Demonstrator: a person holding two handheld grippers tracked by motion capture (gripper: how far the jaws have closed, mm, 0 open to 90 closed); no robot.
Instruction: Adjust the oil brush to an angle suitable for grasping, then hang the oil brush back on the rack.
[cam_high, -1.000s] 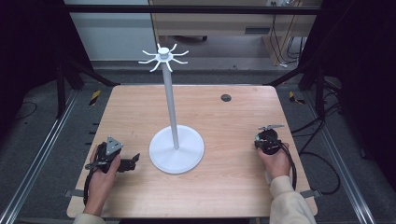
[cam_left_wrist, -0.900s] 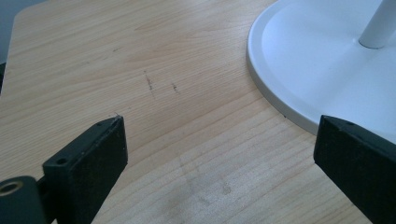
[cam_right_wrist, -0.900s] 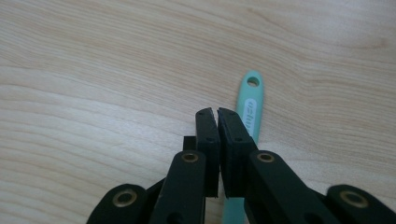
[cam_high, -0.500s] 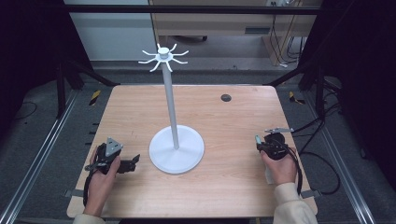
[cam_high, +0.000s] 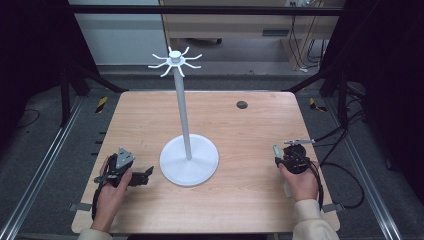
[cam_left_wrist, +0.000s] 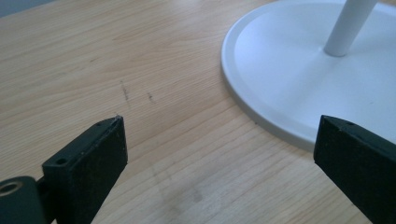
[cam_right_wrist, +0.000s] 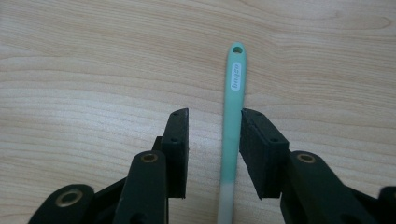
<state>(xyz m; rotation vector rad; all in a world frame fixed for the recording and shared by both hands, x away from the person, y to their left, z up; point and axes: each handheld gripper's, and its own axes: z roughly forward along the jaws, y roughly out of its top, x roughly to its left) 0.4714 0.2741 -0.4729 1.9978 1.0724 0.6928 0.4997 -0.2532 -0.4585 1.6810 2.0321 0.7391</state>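
A mint-green utensil handle (cam_right_wrist: 232, 116) with a hanging hole at its tip lies flat on the wooden table (cam_high: 240, 200). My right gripper (cam_right_wrist: 212, 114) points down over it. Its jaws have just been opening; the handle lies between them, close to the right jaw, with a clear gap on the left. In the high view the green tip (cam_high: 276, 149) pokes out left of the right gripper (cam_high: 289, 159). My left gripper (cam_left_wrist: 219, 135) rests wide open on the table, nothing between its jaws, aimed at the white stand's round base (cam_left_wrist: 289, 70). It lies just left of that base (cam_high: 189, 160) in the high view (cam_high: 145, 175).
The white stand has a tall pole (cam_high: 182, 107) topped by a ring of hooks (cam_high: 175, 61). A dark round hole (cam_high: 242, 104) sits near the table's far edge. Cables trail off the right side (cam_high: 345, 180).
The right hand has drawn back toward the near edge and lifted a little. Its jaws went from shut to partly open, and the green tip now shows beside it. The left hand has stayed put.
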